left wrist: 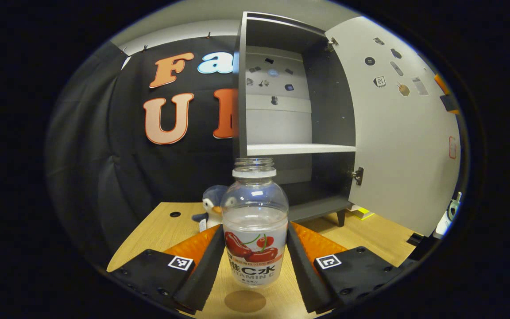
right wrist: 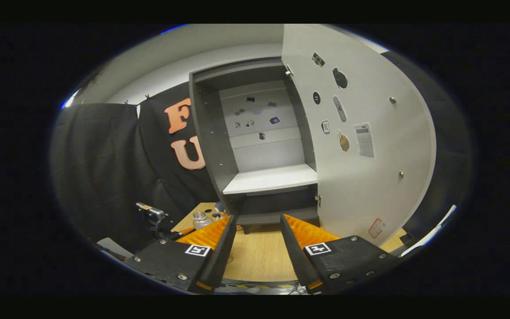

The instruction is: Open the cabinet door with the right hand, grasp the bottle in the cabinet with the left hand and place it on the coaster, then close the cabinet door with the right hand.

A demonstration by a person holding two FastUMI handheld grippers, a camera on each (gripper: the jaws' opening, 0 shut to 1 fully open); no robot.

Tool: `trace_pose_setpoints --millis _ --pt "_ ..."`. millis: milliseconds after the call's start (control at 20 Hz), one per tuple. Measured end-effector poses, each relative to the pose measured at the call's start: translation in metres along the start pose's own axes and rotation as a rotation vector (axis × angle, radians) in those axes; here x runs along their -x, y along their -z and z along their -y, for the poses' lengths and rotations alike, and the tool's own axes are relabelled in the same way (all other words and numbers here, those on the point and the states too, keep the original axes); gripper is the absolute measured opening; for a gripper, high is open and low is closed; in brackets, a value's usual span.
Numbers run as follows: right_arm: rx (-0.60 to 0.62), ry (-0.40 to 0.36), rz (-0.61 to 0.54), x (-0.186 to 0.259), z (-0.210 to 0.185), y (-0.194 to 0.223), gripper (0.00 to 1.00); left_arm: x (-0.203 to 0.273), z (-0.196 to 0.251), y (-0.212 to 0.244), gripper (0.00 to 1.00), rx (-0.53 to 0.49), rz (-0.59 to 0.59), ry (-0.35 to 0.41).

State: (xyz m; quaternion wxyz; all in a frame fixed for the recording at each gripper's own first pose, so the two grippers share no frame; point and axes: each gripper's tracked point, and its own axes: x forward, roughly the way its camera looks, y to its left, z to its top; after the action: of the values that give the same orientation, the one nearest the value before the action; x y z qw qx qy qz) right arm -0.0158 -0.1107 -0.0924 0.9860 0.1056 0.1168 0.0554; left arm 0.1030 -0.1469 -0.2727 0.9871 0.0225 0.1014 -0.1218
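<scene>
Holding the clear plastic bottle with red fruit on its label (left wrist: 255, 221), the left claw (left wrist: 255, 261) presses it from both sides, upright just above the round brown coaster (left wrist: 245, 301) on the light wooden worktop (left wrist: 157, 230). Behind it, the tall grey cabinet (left wrist: 281, 150) stands with its white door (left wrist: 396, 146) swung wide open. The right claw (right wrist: 258, 248) is open, gripping nothing, pointing at the cabinet.

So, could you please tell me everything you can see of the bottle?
The bottle is clear plastic, capless, with a threaded neck and white collar ring. A label with red fruit wraps its lower half. It stands upright between the left gripper's fingers, which press its sides, above the wooden table and a round brown coaster, in front of the open cabinet.
</scene>
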Motion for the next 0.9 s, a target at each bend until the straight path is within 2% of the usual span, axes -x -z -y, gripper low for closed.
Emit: trace_pose_setpoints --millis 450,900 --pt "0.003 0.008 -0.088 -0.022 0.000 0.025 0.63 -0.012 -0.012 0.079 0.86 0.026 -0.145 -0.025" --pt "0.006 0.007 -0.145 -0.033 -0.002 0.039 0.63 -0.013 -0.016 0.116 0.86 0.043 -0.208 -0.032"
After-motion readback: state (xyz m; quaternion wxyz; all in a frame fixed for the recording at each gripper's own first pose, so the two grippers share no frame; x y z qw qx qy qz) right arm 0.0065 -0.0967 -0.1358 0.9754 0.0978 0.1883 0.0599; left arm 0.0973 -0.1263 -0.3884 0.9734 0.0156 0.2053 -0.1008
